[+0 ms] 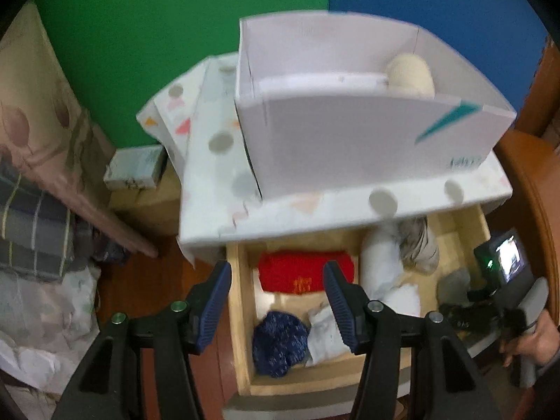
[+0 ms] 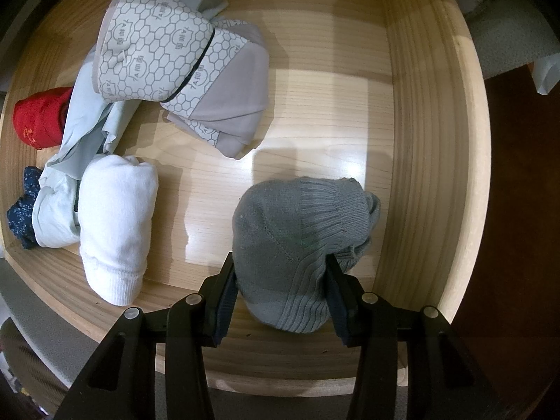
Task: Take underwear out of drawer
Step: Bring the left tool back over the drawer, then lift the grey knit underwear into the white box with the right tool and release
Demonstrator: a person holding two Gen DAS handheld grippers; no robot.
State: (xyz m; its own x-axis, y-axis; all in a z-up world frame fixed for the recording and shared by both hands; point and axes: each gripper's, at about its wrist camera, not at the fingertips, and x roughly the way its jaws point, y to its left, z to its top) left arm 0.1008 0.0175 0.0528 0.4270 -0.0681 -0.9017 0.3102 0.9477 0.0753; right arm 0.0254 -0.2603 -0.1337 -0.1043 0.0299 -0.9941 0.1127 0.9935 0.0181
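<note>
So the grasp step is in hand: the right gripper (image 2: 281, 295) is down inside the drawer (image 2: 425, 161) with its jaws set either side of a grey sock bundle (image 2: 297, 245), pads pressed against the knit. Looks clamped, though whether the grip is firm enough to lift can't be told for sure.

Thing is, that bundle reads as socks, not underwear. The actual underwear (image 2: 196, 80), the hex-print waistband piece folded over grey fabric, is lying further back and to the left on the drawer floor, well apart from the right gripper. A white sock roll (image 2: 115, 224) sits on the left, with pale blue cloth (image 2: 87, 129), a red roll (image 2: 40, 117) and a navy bit (image 2: 22, 206) crowded in the left corner.

If the sock is being cleared out of the way, a straight lift over the drawer wall is called for next. If not, it should be let go and the underwear reached for instead.

The left gripper (image 1: 278, 301) is held high above the drawer's left end, jaws wide apart, nothing between them, pointed down and forward. From there the white box (image 1: 367, 140) on the cabinet top (image 1: 217, 210) is seen, a cream roll (image 1: 411, 75) already inside it. Probably the drop spot, but that's a guess.
</note>
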